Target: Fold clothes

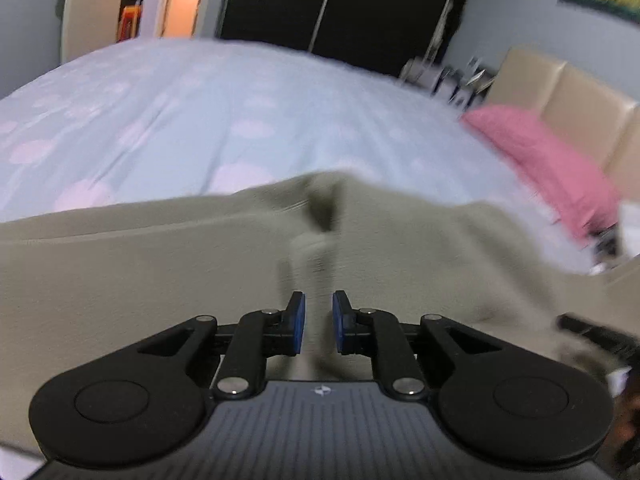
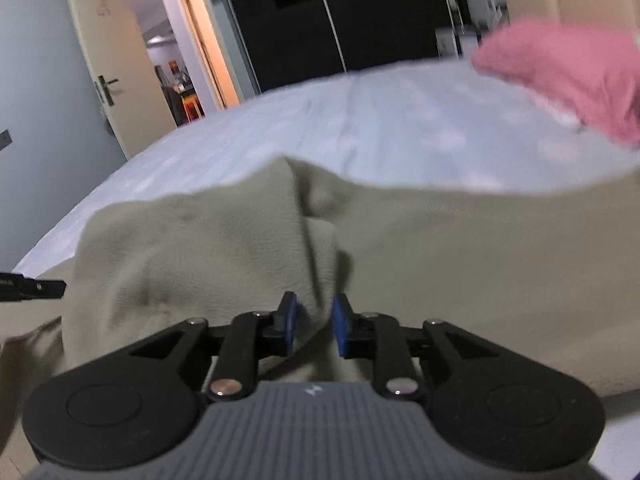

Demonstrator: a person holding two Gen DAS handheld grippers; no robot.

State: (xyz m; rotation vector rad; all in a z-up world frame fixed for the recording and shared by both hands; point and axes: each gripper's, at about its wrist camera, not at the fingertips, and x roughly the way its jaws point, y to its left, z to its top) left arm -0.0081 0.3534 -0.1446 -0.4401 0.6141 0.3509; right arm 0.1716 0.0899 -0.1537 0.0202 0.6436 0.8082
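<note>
A beige garment (image 1: 160, 280) lies spread on the near part of the bed. In the left wrist view my left gripper (image 1: 318, 320) is low over it, and a raised ridge of the cloth runs up between its blue pads (image 1: 297, 322), which stand narrowly apart and pinch it. My right gripper (image 2: 314, 326) is also down on the beige garment (image 2: 460, 248), its pads (image 2: 340, 328) closed on a bunched fold that fills the small gap. Both views are motion-blurred. A black part of the other gripper shows at each view's edge.
The bed (image 1: 200, 112) has a pale blue sheet with pink blotches stretching beyond the garment. A pink pillow (image 1: 552, 160) lies at the right by a beige headboard (image 1: 580, 96). A dark wardrobe (image 2: 360, 12) and an open door (image 2: 116, 64) stand past the bed.
</note>
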